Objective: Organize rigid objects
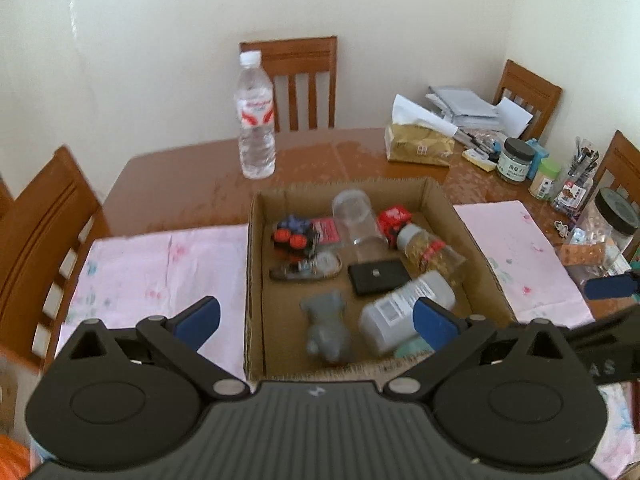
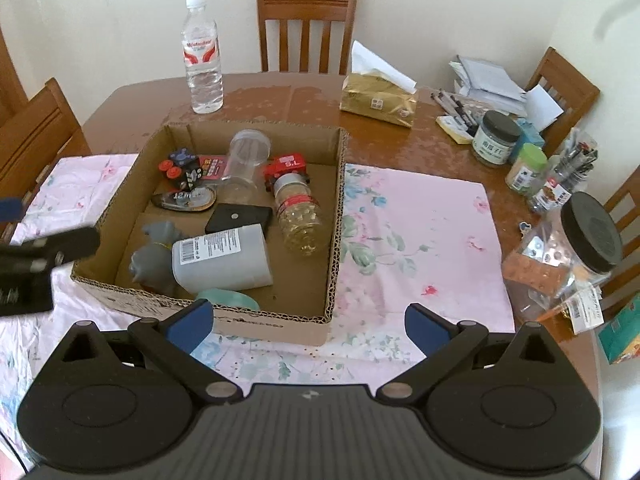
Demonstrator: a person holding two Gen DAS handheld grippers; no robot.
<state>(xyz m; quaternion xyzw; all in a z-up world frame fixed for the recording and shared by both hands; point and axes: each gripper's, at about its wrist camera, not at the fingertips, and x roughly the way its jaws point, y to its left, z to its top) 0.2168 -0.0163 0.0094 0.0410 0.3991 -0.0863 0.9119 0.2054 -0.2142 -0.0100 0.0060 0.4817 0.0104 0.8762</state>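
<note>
A shallow cardboard box sits on a pink floral cloth. Inside lie a grey figurine, a grey-white bottle, a black flat case, an amber bottle, a clear jar, a red toy and a dark toy with orange wheels. My left gripper hovers open over the box's near edge, empty. My right gripper stands open at the box's near right corner, empty.
A water bottle stands behind the box. A tissue pack, papers, pens and jars crowd the table's right side; a large black-lidded jar lies near. Wooden chairs ring the table.
</note>
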